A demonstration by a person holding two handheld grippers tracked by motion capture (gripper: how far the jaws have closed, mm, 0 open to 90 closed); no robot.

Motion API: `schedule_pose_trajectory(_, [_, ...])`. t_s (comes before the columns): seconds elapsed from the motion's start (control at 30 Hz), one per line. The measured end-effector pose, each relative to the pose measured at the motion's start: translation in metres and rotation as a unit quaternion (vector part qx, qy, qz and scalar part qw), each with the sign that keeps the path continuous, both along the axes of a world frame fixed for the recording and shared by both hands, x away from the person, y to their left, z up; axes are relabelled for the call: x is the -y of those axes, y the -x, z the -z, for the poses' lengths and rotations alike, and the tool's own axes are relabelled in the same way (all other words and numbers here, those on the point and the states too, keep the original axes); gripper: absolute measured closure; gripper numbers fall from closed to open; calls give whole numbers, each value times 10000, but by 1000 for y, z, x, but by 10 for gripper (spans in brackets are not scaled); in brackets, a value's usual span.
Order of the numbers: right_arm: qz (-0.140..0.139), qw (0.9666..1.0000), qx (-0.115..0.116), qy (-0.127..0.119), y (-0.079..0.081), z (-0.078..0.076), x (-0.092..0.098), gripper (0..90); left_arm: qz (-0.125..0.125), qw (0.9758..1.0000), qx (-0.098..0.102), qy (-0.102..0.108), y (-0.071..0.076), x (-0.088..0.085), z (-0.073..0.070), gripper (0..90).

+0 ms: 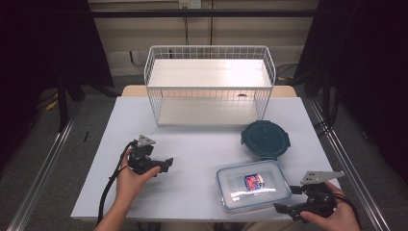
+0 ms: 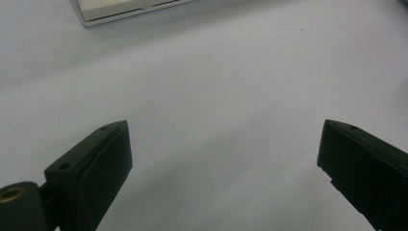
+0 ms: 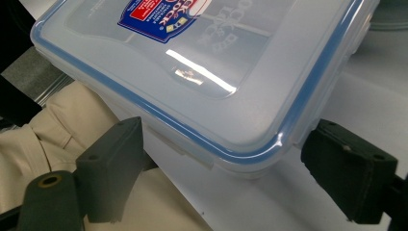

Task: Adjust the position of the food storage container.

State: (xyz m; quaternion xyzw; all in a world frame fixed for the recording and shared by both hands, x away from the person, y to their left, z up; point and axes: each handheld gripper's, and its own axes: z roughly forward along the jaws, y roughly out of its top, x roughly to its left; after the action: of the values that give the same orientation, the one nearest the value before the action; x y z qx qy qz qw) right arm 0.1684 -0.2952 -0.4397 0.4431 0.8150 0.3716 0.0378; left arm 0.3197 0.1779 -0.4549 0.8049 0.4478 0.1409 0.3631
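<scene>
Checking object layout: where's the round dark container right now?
High view: the round dark container sits right of table centre, just behind the clear rectangular box and beside the wire rack's front right corner.

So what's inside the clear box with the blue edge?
The clear box has its lid on. Through the cloudy plastic nothing shows inside, and it looks empty. A red and blue sticker sits on the lid and hides the bit beneath it.

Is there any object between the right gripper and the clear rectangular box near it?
Nothing visible. The right gripper has its open jaws on either side of a corner of the clear box, with no object between them.
</scene>
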Motion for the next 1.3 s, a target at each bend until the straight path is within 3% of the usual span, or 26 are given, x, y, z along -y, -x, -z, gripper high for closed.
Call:
schedule_pose_trajectory(0.5, [-9, 9999, -18, -109, -3, 1, -20, 199, -61, 10000, 37, 20, 3, -2, -2, 49])
schedule_pose_trajectory(0.53, [-103, 9999, 31, -23, -3, 2, -23, 298, -71, 10000, 38, 19, 3, -2, -3, 49])
schedule_pose_trajectory(0.57, [-103, 9999, 31, -23, -3, 2, -23, 298, -88, 9999, 49, 16, 3, -2, -3, 49])
schedule_pose_trajectory(0.6, [-225, 9997, -76, 23, -4, 3, -25, 368, -48, 10000, 44, -7, 3, -3, -3, 49])
schedule_pose_trajectory(0.63, [-262, 9996, 18, 130, -4, 6, -26, 420, -38, 10000, 41, -11, 3, -3, -3, 49])
schedule_pose_trajectory(0.67, [-273, 9992, 2, 278, -4, 8, -27, 431, -29, 10000, 39, -5, 3, -3, -3, 49])
schedule_pose_trajectory(0.73, [-265, 9991, -32, 342, -5, 10, -29, 440, -74, 10000, 54, -32, 4, -4, -3, 49])
schedule_pose_trajectory(0.9, [-34, 9993, -269, 270, -5, 9, -26, 551, -41, 10000, 23, -61, 5, -5, -4, 49])
schedule_pose_trajectory(0.93, [47, 9988, -450, 163, -4, 7, -22, 624, -68, 9999, 9, -79, 6, -6, -4, 49])
schedule_pose_trajectory(1.03, [99, 9986, -523, -16, -3, 6, -17, 677, -84, 9999, 10, -77, 6, -6, -4, 49])
schedule_pose_trajectory(1.3, [-62, 9979, -632, -81, -2, 2, -13, 879, -72, 9999, 21, -73, 7, -6, -5, 49])
